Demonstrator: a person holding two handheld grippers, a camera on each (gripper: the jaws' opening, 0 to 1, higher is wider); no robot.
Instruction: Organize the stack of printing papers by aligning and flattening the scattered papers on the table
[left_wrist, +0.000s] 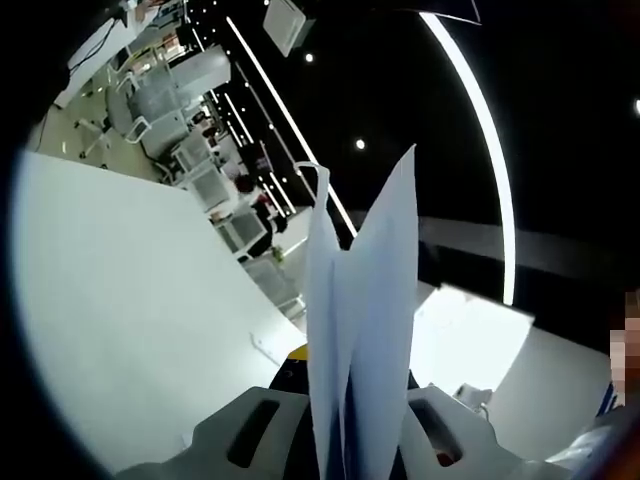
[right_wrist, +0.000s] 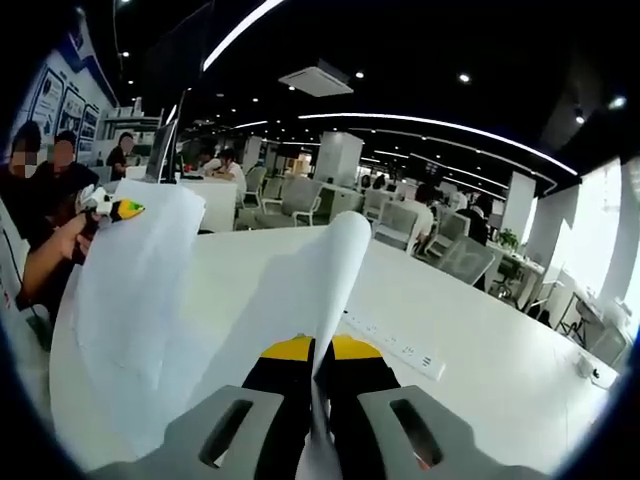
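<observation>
Several white printing papers (left_wrist: 365, 330) stand on edge between the jaws of my left gripper (left_wrist: 345, 425), which is shut on them; they rise up the middle of the left gripper view. In the right gripper view the same papers (right_wrist: 150, 300) sag in a wide curve above the white table (right_wrist: 480, 370). My right gripper (right_wrist: 315, 405) is shut on their near edge, where the sheets curl upward (right_wrist: 340, 270). The left gripper (right_wrist: 115, 208), yellow-tipped and held in a person's hand, clamps their far left corner.
A white power strip (right_wrist: 400, 345) lies on the table right of the papers. Another bright white sheet (left_wrist: 470, 335) lies beyond the left jaws. Office chairs (right_wrist: 300, 200), desks and seated people (right_wrist: 60, 170) surround the table.
</observation>
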